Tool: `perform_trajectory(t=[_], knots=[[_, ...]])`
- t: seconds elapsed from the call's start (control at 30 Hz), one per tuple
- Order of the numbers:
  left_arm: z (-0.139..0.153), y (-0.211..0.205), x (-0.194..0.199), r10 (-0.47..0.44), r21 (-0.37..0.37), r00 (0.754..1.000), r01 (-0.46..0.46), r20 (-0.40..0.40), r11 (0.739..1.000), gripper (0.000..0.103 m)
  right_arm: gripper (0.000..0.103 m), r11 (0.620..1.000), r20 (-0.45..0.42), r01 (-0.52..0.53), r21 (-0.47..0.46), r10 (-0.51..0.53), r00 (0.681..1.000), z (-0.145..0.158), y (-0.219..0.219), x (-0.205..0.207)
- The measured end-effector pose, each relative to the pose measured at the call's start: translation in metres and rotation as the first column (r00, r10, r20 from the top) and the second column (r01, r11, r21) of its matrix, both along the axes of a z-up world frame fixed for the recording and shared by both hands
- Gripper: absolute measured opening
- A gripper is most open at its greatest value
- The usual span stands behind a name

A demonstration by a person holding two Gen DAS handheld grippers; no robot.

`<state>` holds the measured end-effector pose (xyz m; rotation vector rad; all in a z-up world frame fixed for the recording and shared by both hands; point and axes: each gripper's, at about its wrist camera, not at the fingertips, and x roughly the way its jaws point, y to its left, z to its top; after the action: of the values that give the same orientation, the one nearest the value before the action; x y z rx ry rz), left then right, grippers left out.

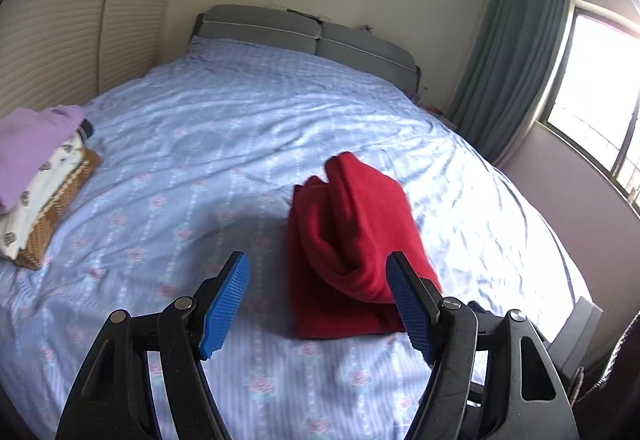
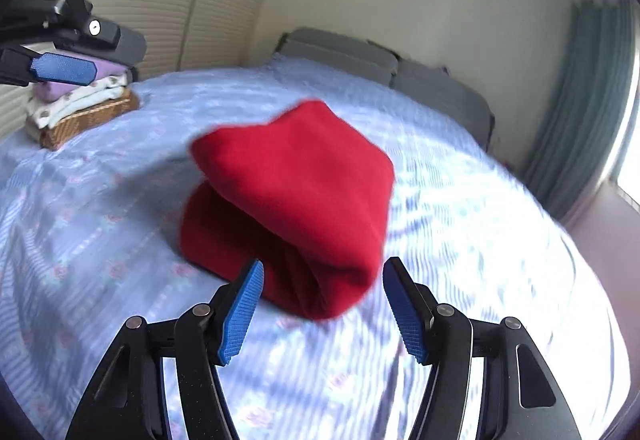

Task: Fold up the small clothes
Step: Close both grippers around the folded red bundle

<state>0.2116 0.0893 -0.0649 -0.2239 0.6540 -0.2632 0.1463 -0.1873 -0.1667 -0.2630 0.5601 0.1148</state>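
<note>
The right wrist view is smeared by motion blur, so the folds of the red garment (image 2: 288, 199) are hard to read there. It lies bunched and partly folded on the bed (image 1: 224, 127), on its near right part. The left claw (image 1: 320, 296) stands wide apart with nothing gripped, though its right pad hides the garment's near edge. The right claw (image 2: 322, 304) is parted and empty, just short of the cloth. A pile of folded clothes (image 1: 36, 175) sits at the bed's left edge, cut off by the frame; the bed's middle lies bare.
</note>
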Motion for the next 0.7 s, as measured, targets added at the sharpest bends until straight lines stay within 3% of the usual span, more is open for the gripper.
perform_trajectory(t=[0.23, 0.4, 0.5, 0.7], knots=[[-0.016, -0.055, 0.037, -0.088, 0.068, 0.996, 0.089, -0.015, 0.994, 0.070, 0.062, 0.968, -0.115, 0.017, 0.250, 0.013, 0.993, -0.020, -0.035, 0.038], [-0.047, -0.049, 0.064, -0.005, 0.107, 0.994, 0.017, -0.109, 0.994, 0.070, 0.063, 0.946, -0.171, 0.089, 0.311, -0.036, 0.985, -0.035, -0.046, 0.069], [-0.071, -0.038, 0.074, 0.017, 0.090, 0.985, -0.001, -0.173, 0.996, 0.072, 0.063, 0.916, -0.208, 0.114, 0.385, -0.034, 0.977, -0.043, -0.062, 0.077], [-0.099, -0.037, 0.071, 0.033, 0.108, 0.984, -0.014, -0.177, 0.994, 0.078, 0.070, 0.913, -0.225, 0.145, 0.381, -0.060, 0.972, -0.061, -0.067, 0.078]])
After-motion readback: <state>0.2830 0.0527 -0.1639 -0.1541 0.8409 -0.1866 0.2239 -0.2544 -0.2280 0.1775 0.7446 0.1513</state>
